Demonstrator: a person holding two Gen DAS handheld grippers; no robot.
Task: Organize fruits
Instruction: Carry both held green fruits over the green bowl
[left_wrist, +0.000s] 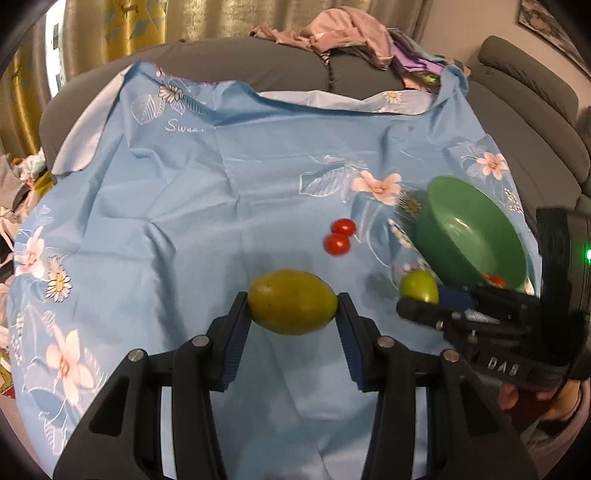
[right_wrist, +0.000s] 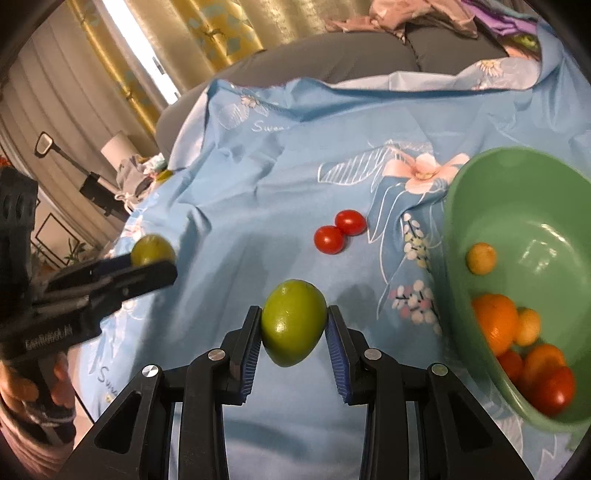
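Covering the sofa, a floral blue cloth (left_wrist: 221, 177) carries a green bowl (right_wrist: 517, 192) of fruit, while left gripper (left_wrist: 292, 314) and right gripper (right_wrist: 291, 328) each clamp a green fruit, two tomatoes (right_wrist: 338, 232) lying between.

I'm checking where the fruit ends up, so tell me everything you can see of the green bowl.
The green bowl looks like smooth, glossy plastic, round and deep, with light glinting off its inside. It sits tilted on the blue flowered cloth, at the right of both views. Inside lie an orange, two small yellow fruits, a smaller orange fruit and at least two red tomatoes, gathered at the low side. No hand-held gripper touches it in the right wrist view.
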